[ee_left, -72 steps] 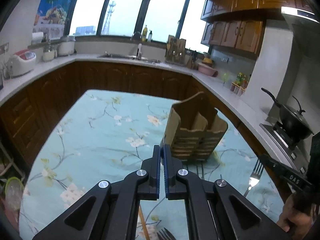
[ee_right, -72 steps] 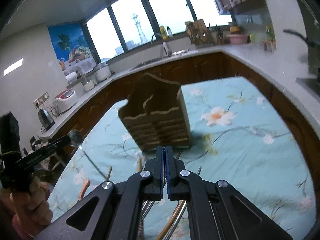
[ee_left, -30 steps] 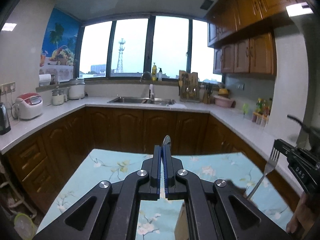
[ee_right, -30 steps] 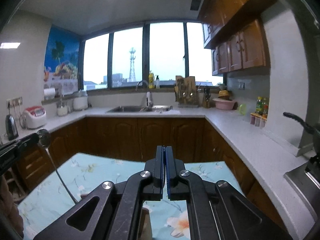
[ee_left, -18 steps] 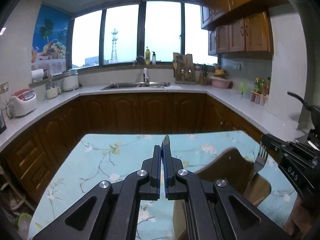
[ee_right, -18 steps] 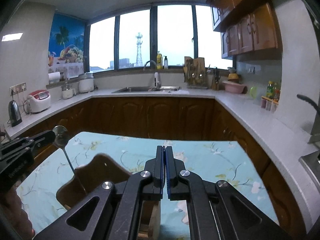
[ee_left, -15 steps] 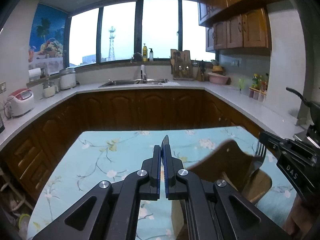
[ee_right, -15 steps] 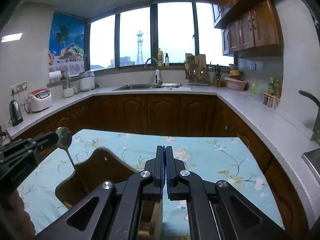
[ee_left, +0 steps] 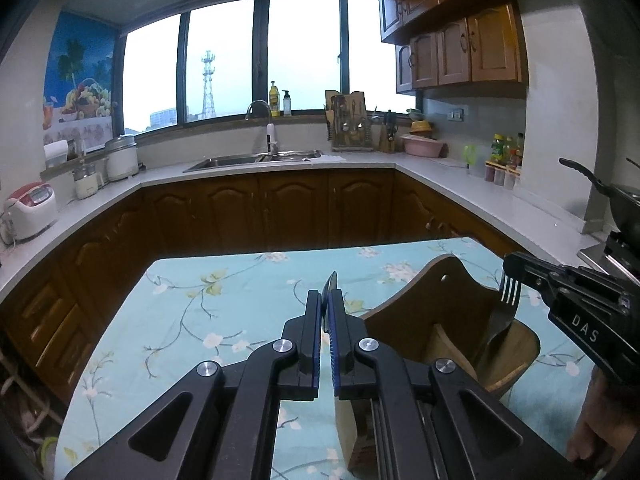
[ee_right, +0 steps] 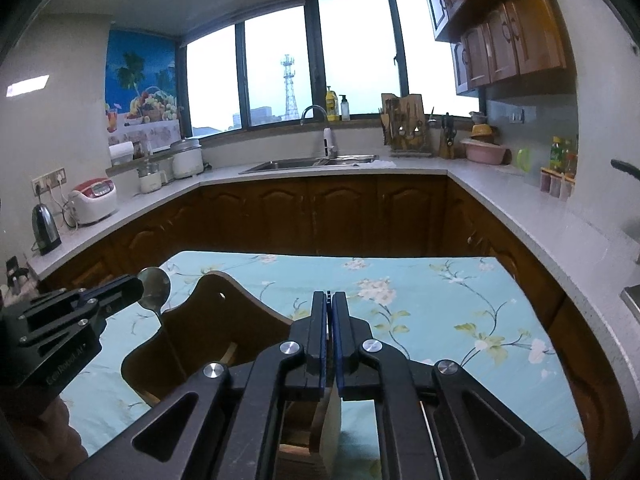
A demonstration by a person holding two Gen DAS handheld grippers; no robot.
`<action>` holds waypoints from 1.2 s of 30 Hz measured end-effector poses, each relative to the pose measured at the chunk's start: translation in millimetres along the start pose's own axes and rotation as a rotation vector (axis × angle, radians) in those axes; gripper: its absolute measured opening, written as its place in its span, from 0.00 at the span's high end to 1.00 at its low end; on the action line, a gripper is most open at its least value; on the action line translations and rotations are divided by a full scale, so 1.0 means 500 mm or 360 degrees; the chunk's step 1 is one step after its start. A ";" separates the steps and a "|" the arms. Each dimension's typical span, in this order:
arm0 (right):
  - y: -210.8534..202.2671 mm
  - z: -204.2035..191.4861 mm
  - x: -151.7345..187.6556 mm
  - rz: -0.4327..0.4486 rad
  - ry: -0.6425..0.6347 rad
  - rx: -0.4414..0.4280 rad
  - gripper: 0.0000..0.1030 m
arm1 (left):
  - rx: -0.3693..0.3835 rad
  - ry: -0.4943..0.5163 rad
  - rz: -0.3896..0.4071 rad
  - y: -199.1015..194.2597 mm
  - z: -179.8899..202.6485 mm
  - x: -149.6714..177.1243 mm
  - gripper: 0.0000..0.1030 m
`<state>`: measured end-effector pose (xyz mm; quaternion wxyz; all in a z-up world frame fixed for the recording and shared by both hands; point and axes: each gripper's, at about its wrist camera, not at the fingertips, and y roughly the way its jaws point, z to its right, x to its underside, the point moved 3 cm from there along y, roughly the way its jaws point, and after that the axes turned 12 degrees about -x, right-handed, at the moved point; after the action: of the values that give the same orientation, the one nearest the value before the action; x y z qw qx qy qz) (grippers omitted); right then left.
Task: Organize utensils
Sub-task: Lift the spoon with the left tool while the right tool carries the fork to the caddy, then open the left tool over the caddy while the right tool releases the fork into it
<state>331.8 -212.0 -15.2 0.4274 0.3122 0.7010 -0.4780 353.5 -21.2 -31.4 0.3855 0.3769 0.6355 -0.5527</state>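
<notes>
Left gripper [ee_left: 327, 336]: I am clamping it on a spoon [ee_right: 154, 285], the fingers pressed close on the handle; in the left view only the edge of the bowl is showing above the fingertips, and in the right view the bowl is standing up beside the gripper's tip.
Right gripper [ee_right: 330, 340]: I am pinching a fork [ee_left: 509, 292] in it, tines pointing up, fingers nearly together.
Utensil holder [ee_left: 452, 312]: a wooden caddy with a rounded back and a small hole near its top is standing on the table; the fork's handle is reaching down into its right compartment, and the spoon's thin stem is running down toward its left side, though I cannot tell whether it is inside.
Table [ee_left: 208, 312]: it is wearing a pale turquoise cloth printed with white blossoms and brown twigs.
Room: dark wooden cupboards [ee_right: 348, 212] are running in a U under a pale counter [ee_right: 532, 216]; a steel sink [ee_left: 256, 159] with a curved tap is sitting beneath wide windows [ee_left: 224, 64], a lattice tower showing outside.
Counter things: a rice cooker [ee_right: 94, 199], a kettle [ee_right: 45, 229], a pink basin [ee_right: 482, 151] and a dark wok [ee_left: 600, 188] are standing along it.
Wall: a fruit poster [ee_right: 140, 88] is hanging left of the windows; upper cupboards [ee_left: 464, 50] are hanging on the right.
</notes>
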 end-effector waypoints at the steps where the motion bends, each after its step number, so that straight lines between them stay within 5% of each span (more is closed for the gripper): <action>1: 0.000 0.000 -0.001 -0.0002 0.0006 -0.0004 0.95 | 0.0000 -0.0002 -0.0001 -0.001 0.005 0.003 0.97; 10: -0.005 0.006 -0.002 -0.0003 0.0051 -0.0037 0.93 | 0.0020 -0.0027 -0.0022 -0.007 0.009 0.021 0.95; 14: -0.008 0.007 -0.006 -0.0001 0.0064 -0.0046 0.91 | 0.0024 -0.0043 -0.0027 -0.014 0.008 0.022 0.83; 18: -0.014 0.007 -0.007 0.0009 0.0075 -0.0058 0.73 | 0.0021 -0.0066 -0.0024 -0.025 0.005 0.022 0.76; 22: -0.028 0.006 -0.009 0.0027 0.0089 -0.0066 0.64 | 0.0028 -0.0113 -0.0039 -0.038 -0.008 0.025 0.62; 27: -0.059 0.015 -0.006 0.0057 0.0153 -0.0082 0.49 | -0.0007 -0.0190 -0.0061 -0.073 -0.036 0.035 0.26; 36: -0.138 0.011 0.022 0.0095 0.0239 -0.0117 0.22 | -0.0001 -0.0293 -0.0105 -0.161 -0.081 0.061 0.22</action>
<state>270.3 -240.5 1.8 0.3987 0.3521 0.7386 -0.4142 265.1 12.0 -22.4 0.4240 0.3033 0.6097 -0.5971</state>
